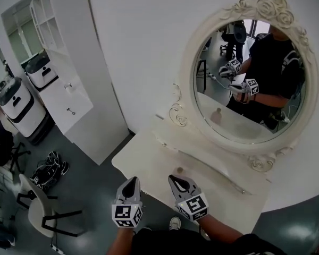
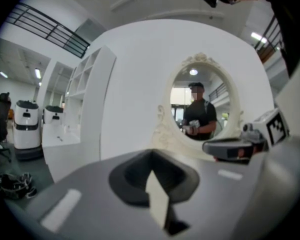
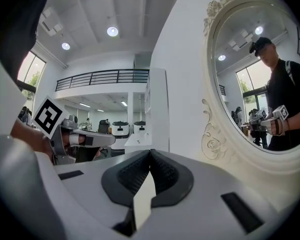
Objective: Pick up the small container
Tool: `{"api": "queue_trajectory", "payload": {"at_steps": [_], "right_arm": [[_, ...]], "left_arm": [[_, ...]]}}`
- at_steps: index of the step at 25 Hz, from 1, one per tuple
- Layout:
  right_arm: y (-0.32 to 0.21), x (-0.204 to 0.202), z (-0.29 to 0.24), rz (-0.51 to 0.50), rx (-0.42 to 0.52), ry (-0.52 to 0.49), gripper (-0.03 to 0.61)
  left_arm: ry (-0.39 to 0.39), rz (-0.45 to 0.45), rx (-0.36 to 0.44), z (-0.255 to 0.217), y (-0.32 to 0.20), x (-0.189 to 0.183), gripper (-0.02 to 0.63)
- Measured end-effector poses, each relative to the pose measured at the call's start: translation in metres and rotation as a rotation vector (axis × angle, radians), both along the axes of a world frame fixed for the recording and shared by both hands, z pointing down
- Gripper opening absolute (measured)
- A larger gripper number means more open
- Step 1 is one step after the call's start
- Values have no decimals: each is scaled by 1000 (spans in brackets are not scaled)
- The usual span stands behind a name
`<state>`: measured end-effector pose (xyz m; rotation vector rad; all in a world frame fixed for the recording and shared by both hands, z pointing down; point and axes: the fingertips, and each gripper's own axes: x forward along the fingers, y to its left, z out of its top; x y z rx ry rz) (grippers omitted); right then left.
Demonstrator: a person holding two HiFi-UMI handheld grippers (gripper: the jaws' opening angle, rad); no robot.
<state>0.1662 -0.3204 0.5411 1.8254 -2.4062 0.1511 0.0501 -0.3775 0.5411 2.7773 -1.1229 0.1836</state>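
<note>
Evidently nothing is being held yet, so the task is being judged as barely begun. The small container (image 1: 179,170) is being shown in the lower middle of the head view as a small roundish thing resting on the cream dressing table (image 1: 143,159), near its front edge and below the oval mirror (image 1: 250,78). It is too small for more of its form to be made out.

The left gripper (image 1: 131,180) is being held left of centre at the bottom of the frame, over the table's front edge and apart from the container. Its jaws are being shown closed together in its own view, with nothing between them. The right gripper (image 1: 174,179) is being held just below the container in the frame. Whether it is touching the container cannot be told, and its jaws are likewise being pressed together on nothing.

Neither gripper view is taking in the container; both are being pointed at the wall and mirror above it.

Nearly everything is being judged as left to do. One gripper is to be opened, brought around the container and closed on it, and the container is then to be lifted.
</note>
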Motion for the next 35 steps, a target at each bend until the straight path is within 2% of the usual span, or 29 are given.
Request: {"api": "queue_trajectory", "payload": {"at_steps": [6, 11, 17, 21, 25, 26, 29, 31, 35], "right_arm": [[-11, 20, 7, 108, -8, -56, 6], [-14, 28, 23, 170, -42, -68, 6], [-4, 37, 67, 223, -152, -64, 6], [1, 38, 101, 233, -257, -42, 6], [2, 37, 128, 239, -315, -50, 12], [1, 39, 133, 240, -330, -46, 34], [2, 47, 156, 258, -406, -44, 200], [4, 55, 170, 290, -449, -40, 248], [0, 70, 194, 338, -492, -37, 289]], "left_arm": [[-51, 76, -13, 12, -15, 22, 6], [-34, 138, -22, 18, -31, 35, 6], [-50, 187, -54, 36, -36, 47, 6], [-61, 213, -79, 48, -37, 53, 6], [-78, 243, -90, 56, -37, 56, 6], [-82, 251, -89, 56, -38, 58, 6], [-91, 275, -95, 57, -33, 62, 6], [-93, 281, -102, 60, -31, 64, 6], [-104, 286, -114, 66, -30, 67, 6]]}}
